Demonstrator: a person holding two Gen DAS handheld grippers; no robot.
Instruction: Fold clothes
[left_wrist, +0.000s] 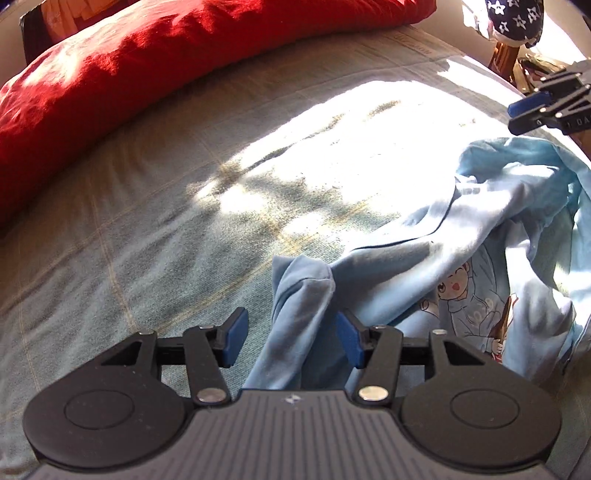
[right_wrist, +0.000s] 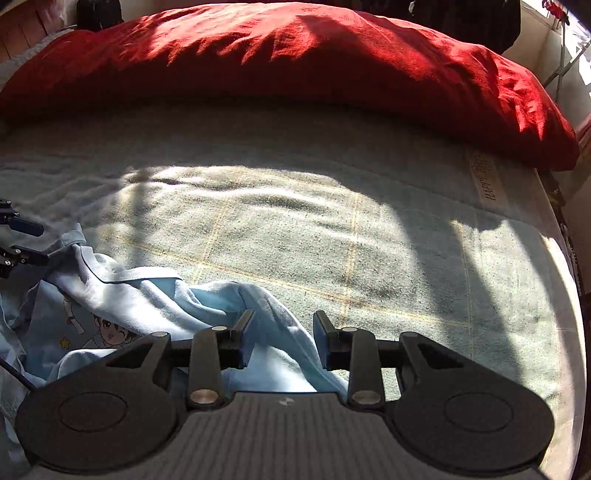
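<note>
Sunlit bed blanket (right_wrist: 332, 229) carries a blue shirt (left_wrist: 480, 236); both grippers (left (left_wrist: 291, 332), right (right_wrist: 283, 332)) gape, gripping nothing.

A crumpled light-blue shirt (right_wrist: 155, 295) lies on the grey bedcover (right_wrist: 332, 229) between the right gripper's (right_wrist: 283, 336) parted fingers.

**A sunlit bedroom at home**

This is a bedroom in someone's home. A bed (right_wrist: 332, 229) spreads wide under a grey-green woven blanket with faint yellow checks, a long red pillow (right_wrist: 295, 62) lies across its head, and a child's light blue cartoon-print top (left_wrist: 480, 258) lies rumpled on it. Sunlight falls in patches, and star-patterned navy fabric (left_wrist: 513, 18) hangs beside the bed.
</note>
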